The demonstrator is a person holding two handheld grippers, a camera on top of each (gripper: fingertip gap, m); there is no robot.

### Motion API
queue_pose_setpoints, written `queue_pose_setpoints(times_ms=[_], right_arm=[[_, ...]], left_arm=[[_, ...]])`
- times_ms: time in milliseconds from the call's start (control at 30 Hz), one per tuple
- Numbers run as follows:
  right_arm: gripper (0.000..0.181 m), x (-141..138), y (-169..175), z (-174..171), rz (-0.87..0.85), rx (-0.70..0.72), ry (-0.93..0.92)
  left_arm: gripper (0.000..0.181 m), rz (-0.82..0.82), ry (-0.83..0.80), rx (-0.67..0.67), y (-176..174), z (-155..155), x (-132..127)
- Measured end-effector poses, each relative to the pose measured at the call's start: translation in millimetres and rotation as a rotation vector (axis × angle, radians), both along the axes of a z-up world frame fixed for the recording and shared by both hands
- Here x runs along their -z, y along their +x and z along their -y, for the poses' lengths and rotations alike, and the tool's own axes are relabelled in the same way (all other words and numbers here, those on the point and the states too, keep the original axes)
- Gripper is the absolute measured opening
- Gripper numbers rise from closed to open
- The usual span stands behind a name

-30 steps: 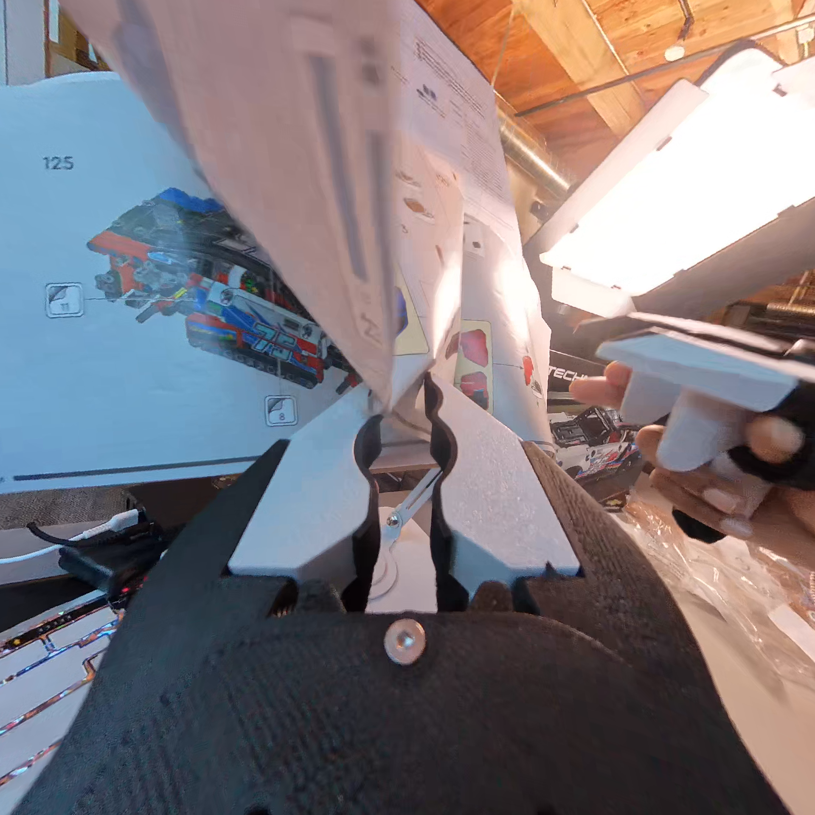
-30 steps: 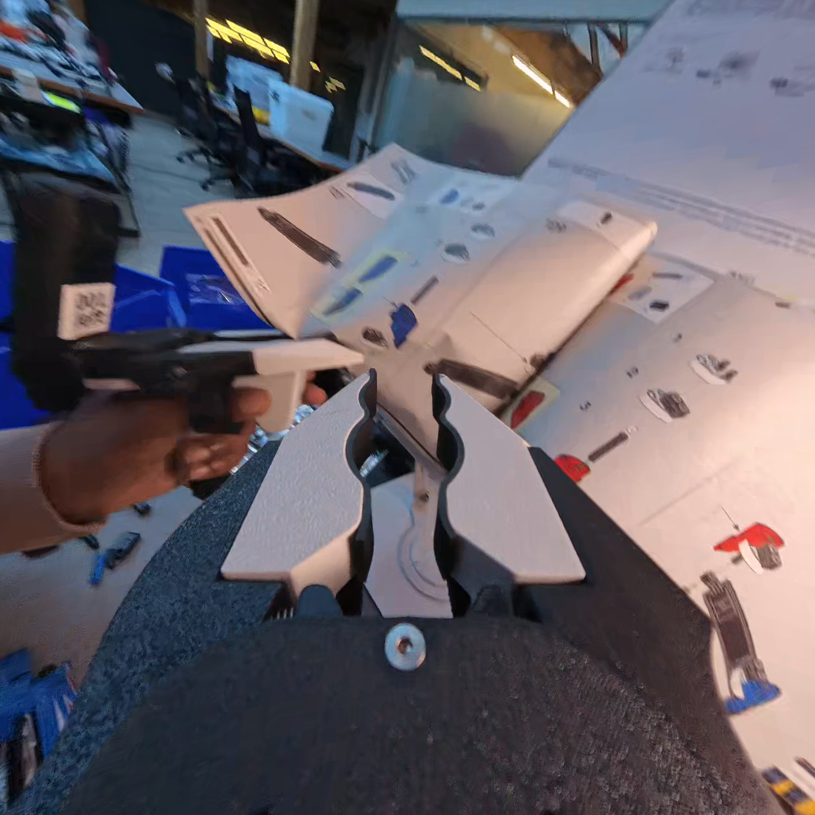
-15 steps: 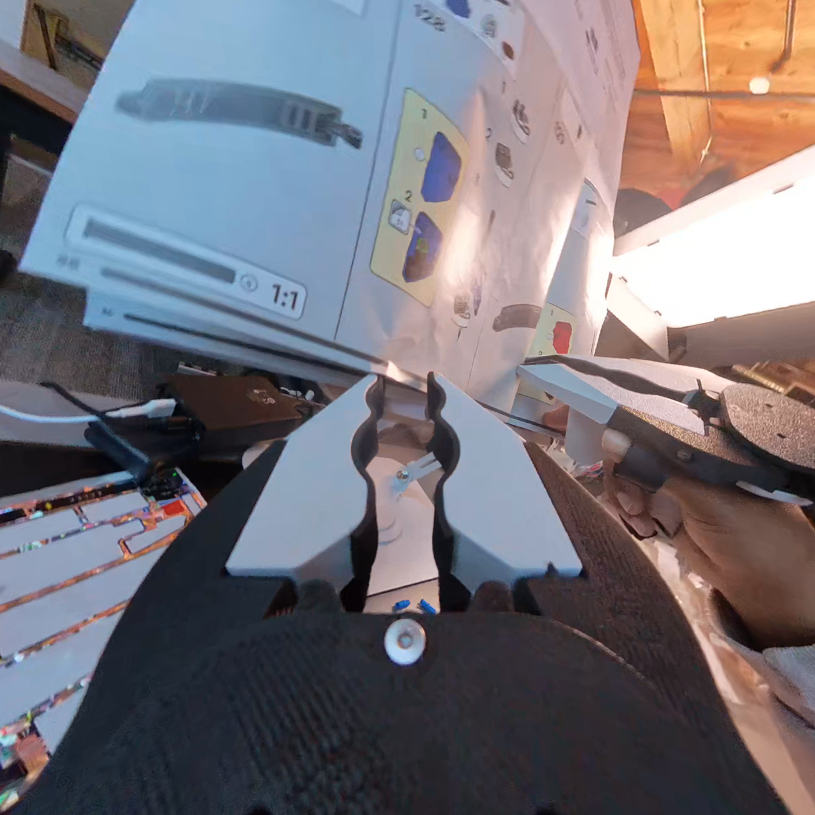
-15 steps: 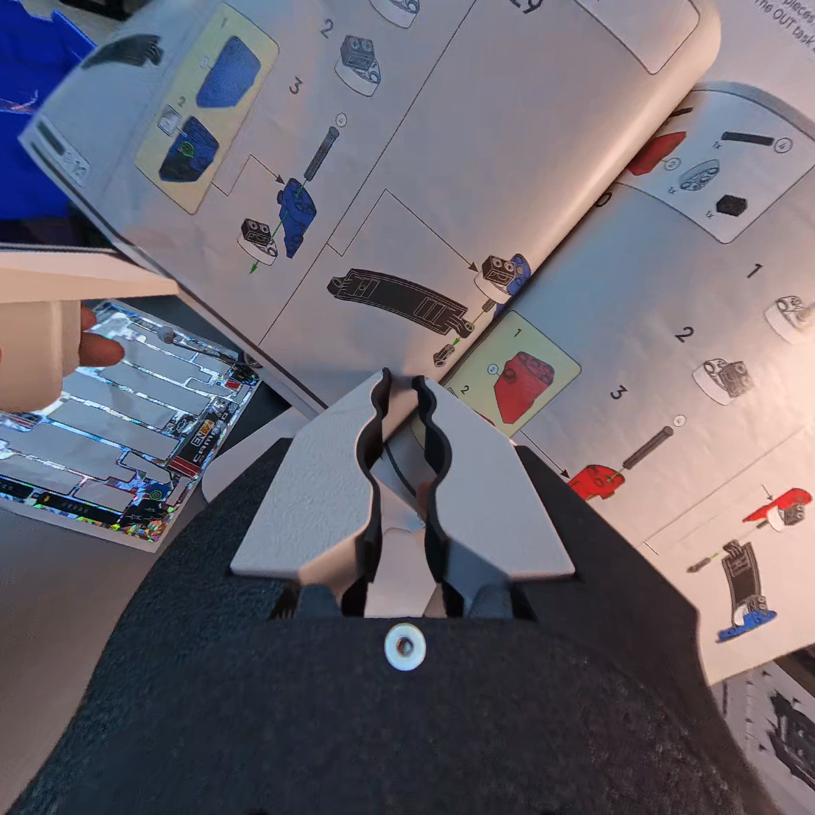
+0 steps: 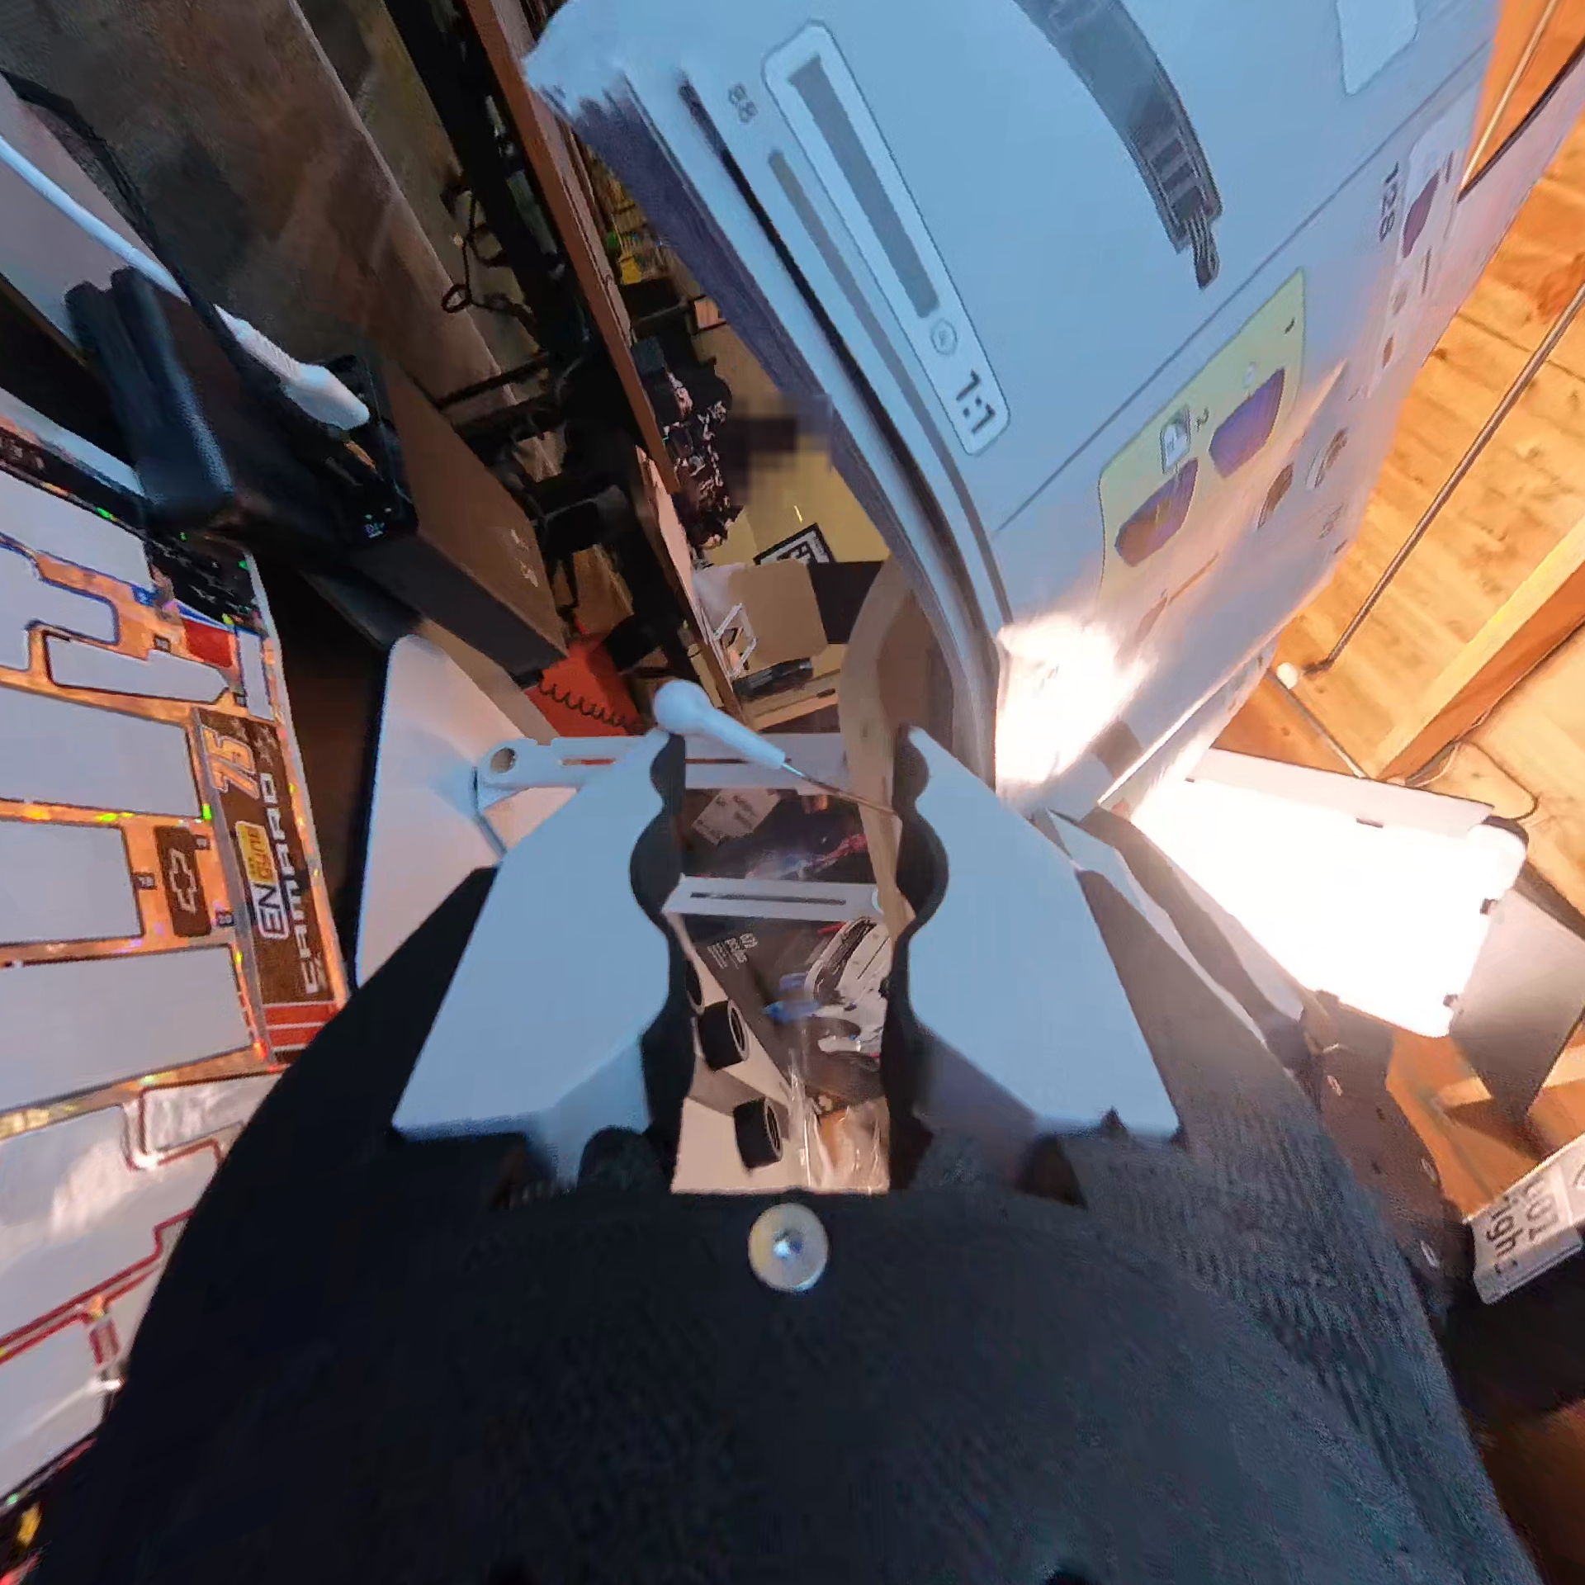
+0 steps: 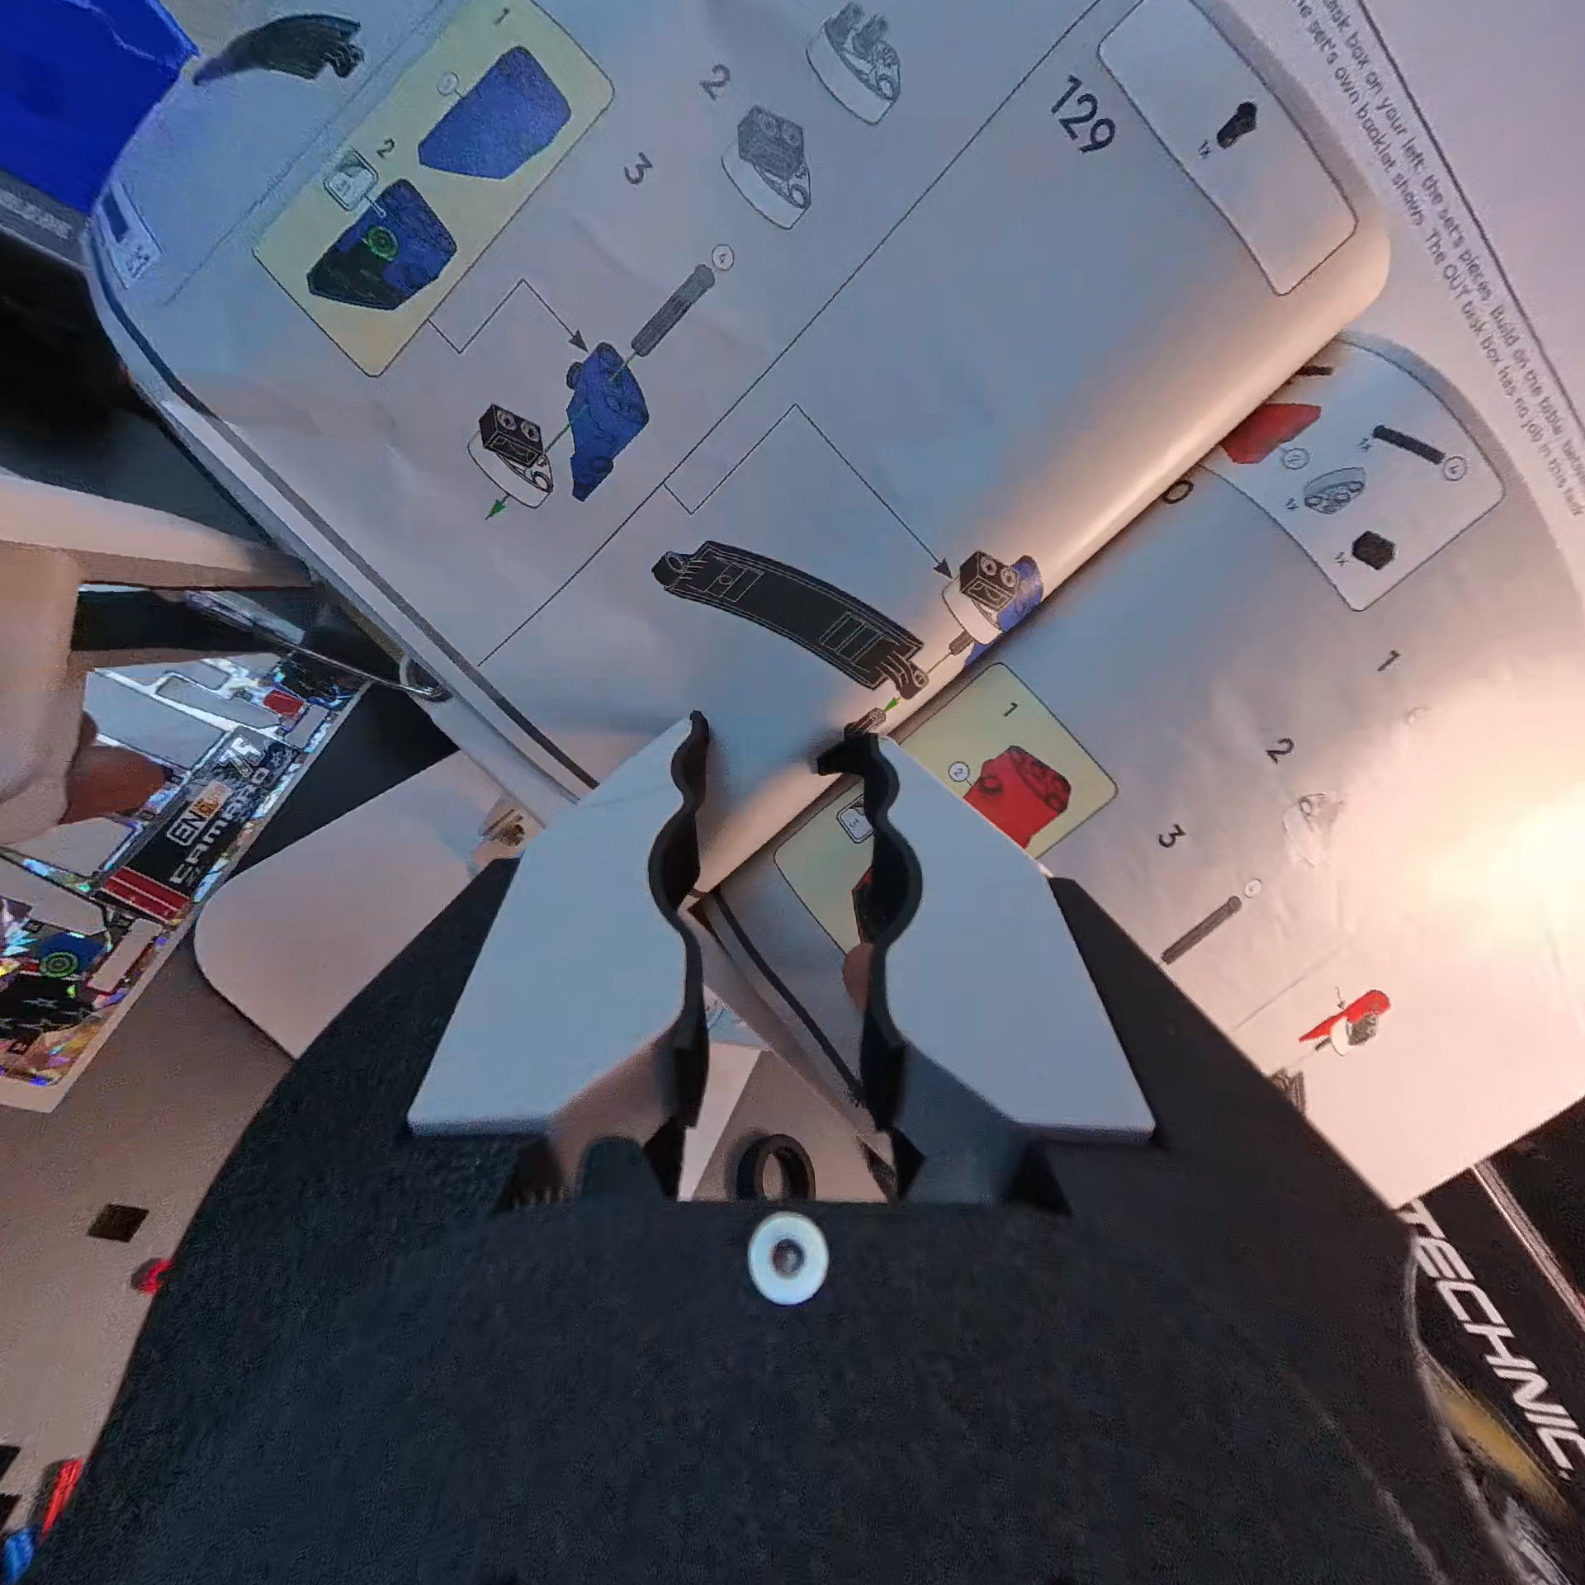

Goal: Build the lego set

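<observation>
Left tool (image 5: 789, 776): 2 white fingers spread apart with a clear gap, nothing clamped between them; a thin tan strip passes just inside the right-hand finger (image 5: 1012, 952), contact not determinable. Right tool (image 6: 785, 746): fingers parted to a similar width, tips over the lower edge of the open instruction booklet (image 6: 858, 386); a page edge crosses the gap between the fingers, not visibly pinched. Booklet raised and curled, 2 pages bowed upward around the fold, printed with blue, red and black part diagrams. Same booklet in the left wrist view (image 5: 1072, 300), standing steeply above and to the right of the left tool, pages fanned along the outer edge. Holographic sticker sheet (image 5: 129, 858) flat on the surface at the left, also visible at the lower left of the right wrist view (image 6: 129, 858). Black tyres (image 5: 738, 1029) and a clear bag of parts seen through the left tool's gap, beside a dark box printed with a white car. 1 black tyre (image 6: 772, 1171) on the surface between the bases of the right tool's fingers. Bright lamp panel (image 5: 1304, 909) at the right of the left wrist view. Part of a hand (image 6: 51, 729) at the left edge of the right wrist view.
</observation>
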State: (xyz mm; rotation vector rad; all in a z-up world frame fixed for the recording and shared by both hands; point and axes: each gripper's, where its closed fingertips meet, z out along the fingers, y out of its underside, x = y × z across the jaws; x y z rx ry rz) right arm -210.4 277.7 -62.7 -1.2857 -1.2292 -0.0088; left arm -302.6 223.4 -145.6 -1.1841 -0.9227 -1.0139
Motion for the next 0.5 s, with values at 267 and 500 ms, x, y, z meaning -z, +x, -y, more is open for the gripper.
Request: queue_pose_setpoints(times_ms=[267,500], right_arm=[[0.033,1.1,-0.9,-1.5,0.019,0.031,0.026],[0.033,1.3,-0.8,-3.0,0.017,0.037,0.0]], left_arm=[[0.012,0.0,0.044,-0.072,-6.0,17.2,-14.0],[0.007,-0.528,-0.08,-0.176,0.1,20.3,-68.5]])
